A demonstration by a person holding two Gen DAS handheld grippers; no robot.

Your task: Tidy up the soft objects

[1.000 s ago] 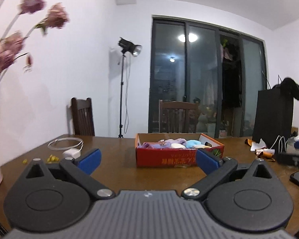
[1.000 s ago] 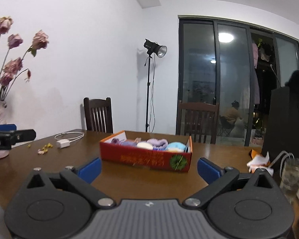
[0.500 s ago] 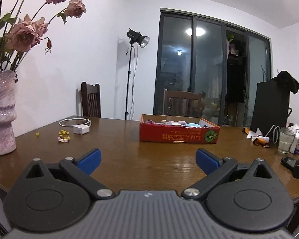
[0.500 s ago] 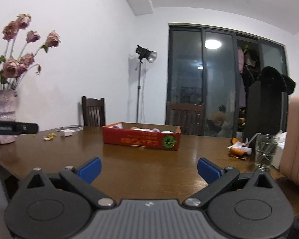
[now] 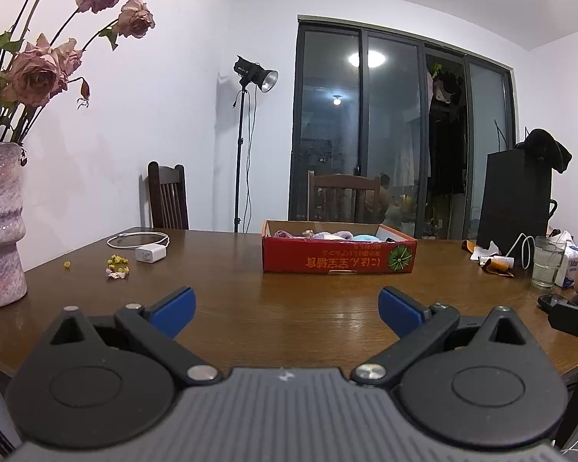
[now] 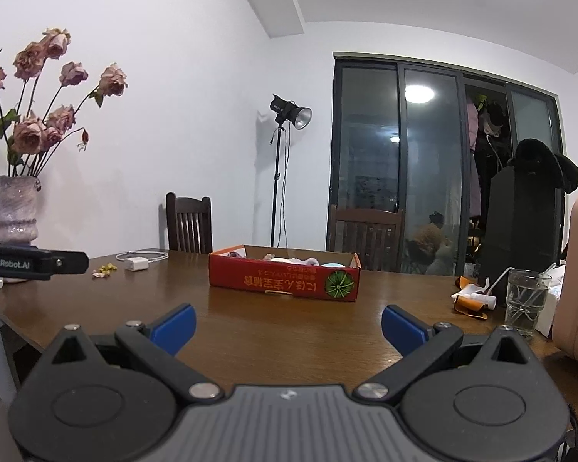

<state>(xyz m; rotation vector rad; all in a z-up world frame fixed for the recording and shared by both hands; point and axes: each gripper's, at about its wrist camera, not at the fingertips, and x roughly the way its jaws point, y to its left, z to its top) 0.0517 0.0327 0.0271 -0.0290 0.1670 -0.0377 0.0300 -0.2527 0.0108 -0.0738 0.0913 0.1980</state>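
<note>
A red cardboard box (image 5: 339, 258) stands mid-table and holds several soft items in purple, white and light blue (image 5: 329, 235). It also shows in the right wrist view (image 6: 283, 280), with the soft items (image 6: 289, 260) just above its rim. My left gripper (image 5: 287, 310) is open and empty, well back from the box near the table's front edge. My right gripper (image 6: 289, 323) is open and empty too, also far short of the box. The left gripper's body (image 6: 34, 263) shows at the left of the right wrist view.
A pink vase of dried roses (image 5: 0, 223) stands at the table's left edge. A white charger with cable (image 5: 150, 253) and fallen petals (image 5: 116, 266) lie left of the box. A glass (image 5: 545, 261), wrappers (image 5: 491, 258), a phone (image 5: 555, 302) and a black bag (image 5: 514, 200) crowd the right side.
Both grippers have pulled back from the box toward the table's front edge. The box looks smaller and farther. Both stay open and empty.
</note>
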